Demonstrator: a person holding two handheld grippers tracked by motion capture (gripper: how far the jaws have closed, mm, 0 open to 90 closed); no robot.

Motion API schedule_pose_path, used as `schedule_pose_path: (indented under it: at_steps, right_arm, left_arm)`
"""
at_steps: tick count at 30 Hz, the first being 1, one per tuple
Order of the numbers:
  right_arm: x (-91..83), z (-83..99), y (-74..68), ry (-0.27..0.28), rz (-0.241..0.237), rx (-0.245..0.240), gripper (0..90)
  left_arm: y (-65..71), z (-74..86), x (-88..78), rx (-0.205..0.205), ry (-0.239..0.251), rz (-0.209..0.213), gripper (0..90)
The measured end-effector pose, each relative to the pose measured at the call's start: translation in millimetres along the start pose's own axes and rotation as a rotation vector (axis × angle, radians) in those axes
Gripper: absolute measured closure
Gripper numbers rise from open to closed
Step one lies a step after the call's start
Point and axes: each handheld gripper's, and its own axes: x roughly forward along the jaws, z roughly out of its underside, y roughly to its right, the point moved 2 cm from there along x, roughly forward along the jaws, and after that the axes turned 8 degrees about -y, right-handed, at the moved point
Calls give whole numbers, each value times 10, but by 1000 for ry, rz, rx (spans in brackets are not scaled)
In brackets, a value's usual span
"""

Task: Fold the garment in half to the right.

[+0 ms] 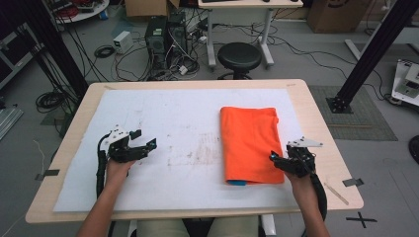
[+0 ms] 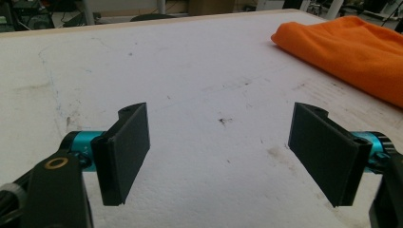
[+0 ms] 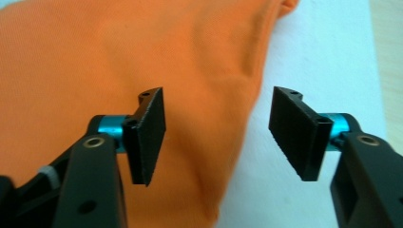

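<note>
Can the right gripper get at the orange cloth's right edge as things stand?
Probably yes. The right gripper sits open right at the folded orange cloth, its jaws either side of the cloth's edge on the white mat. Nothing lies between them, and the left gripper is far off.

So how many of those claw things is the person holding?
2. The left claw is over the white sheet, well clear of the orange cloth; the right claw is at the cloth's right edge.

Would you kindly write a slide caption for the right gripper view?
Right gripper, fingers open, poised over the edge of a folded orange cloth on the white mat.
</note>
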Motion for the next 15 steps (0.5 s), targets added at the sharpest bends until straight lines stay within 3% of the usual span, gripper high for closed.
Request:
schedule_pose_path:
  at_steps: [4, 7, 10, 15]
  right_arm:
    - [141, -35, 13, -17, -30, -6, 555]
    - [252, -6, 41, -51, -32, -10, 608]
    - [267, 19, 64, -44, -37, 7, 595]
    - [171, -26, 44, 22, -33, -17, 442]
  left_arm:
    - [10, -7, -6, 1, 3, 0, 218]
    - [19, -14, -13, 3, 5, -1, 218]
    - [49, -36, -20, 6, 11, 5, 218]
    - [182, -117, 1, 24, 14, 30, 221]
